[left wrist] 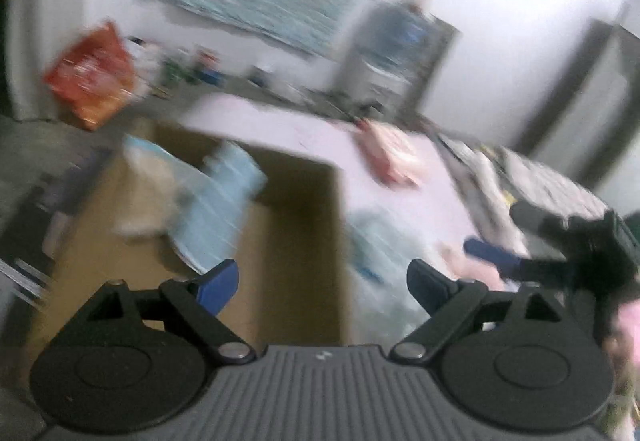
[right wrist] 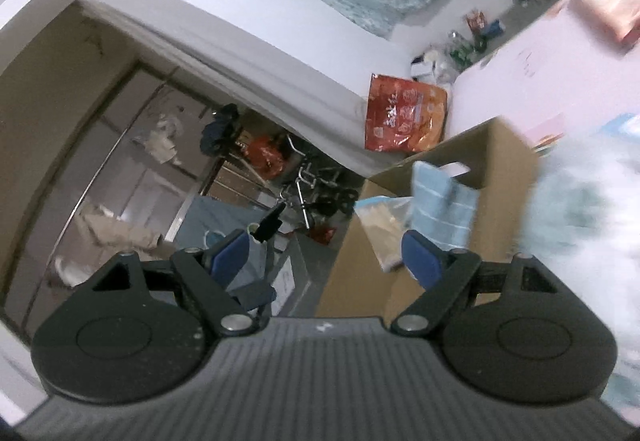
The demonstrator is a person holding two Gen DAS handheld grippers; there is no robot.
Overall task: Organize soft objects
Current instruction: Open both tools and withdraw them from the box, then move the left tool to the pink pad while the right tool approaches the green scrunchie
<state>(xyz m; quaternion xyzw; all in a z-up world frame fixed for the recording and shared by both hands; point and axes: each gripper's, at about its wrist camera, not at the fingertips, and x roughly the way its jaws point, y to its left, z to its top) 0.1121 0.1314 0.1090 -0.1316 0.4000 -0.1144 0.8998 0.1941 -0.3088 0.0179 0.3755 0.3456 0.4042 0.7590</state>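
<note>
Left wrist view: looks down over cardboard box (left wrist: 280, 261) toward pink bed (left wrist: 288, 129), blurred. Right wrist view: rolled sideways, beside box (right wrist: 496, 177). Shared: box, orange bag (left wrist: 90, 77) (right wrist: 404, 117).

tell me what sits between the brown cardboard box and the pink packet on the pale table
Nothing: in the left wrist view, only bare pale table lies between the brown cardboard box and the pink packet.

Right tool (right wrist: 326, 255) open, empty; blue towel (right wrist: 442, 201) in cardboard box (right wrist: 500, 177).
</note>
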